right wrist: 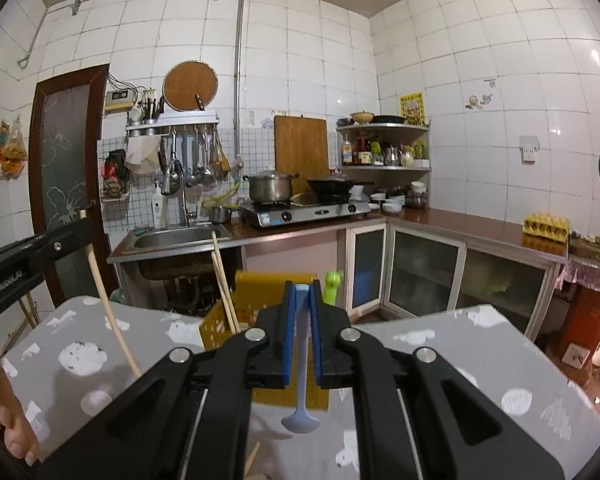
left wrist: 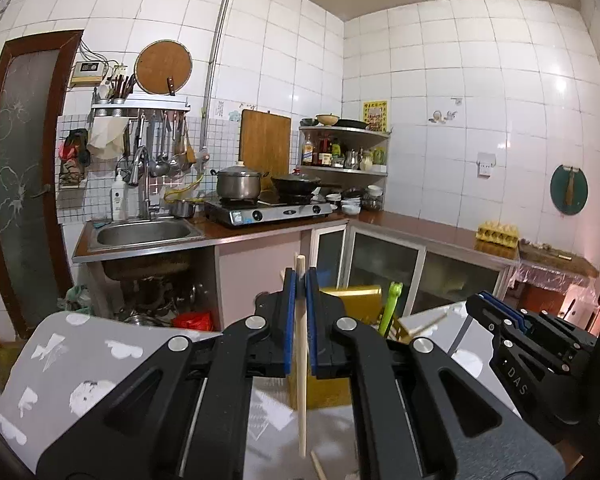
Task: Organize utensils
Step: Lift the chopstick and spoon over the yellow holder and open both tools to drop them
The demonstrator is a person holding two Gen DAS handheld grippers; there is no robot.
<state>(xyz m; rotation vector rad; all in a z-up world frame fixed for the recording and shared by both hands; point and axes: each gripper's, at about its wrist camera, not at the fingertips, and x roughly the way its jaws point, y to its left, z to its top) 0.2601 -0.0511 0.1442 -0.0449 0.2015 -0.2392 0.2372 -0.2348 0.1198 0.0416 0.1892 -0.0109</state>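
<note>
Above the grey table [left wrist: 80,360], left fingers [left wrist: 290,300] pinch a chopstick [left wrist: 301,380] (upright), right fingers [right wrist: 290,304] a pale-blue spoon [right wrist: 301,412].

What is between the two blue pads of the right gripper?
In the right wrist view, the right gripper pinches the handle of a pale blue spoon, bowl hanging down.

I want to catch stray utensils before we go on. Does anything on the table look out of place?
Yes. A loose chopstick lies on the grey tablecloth by the near edge, outside the yellow basket. The left claw holds another chopstick; the right claw holds a pale blue spoon.
</note>
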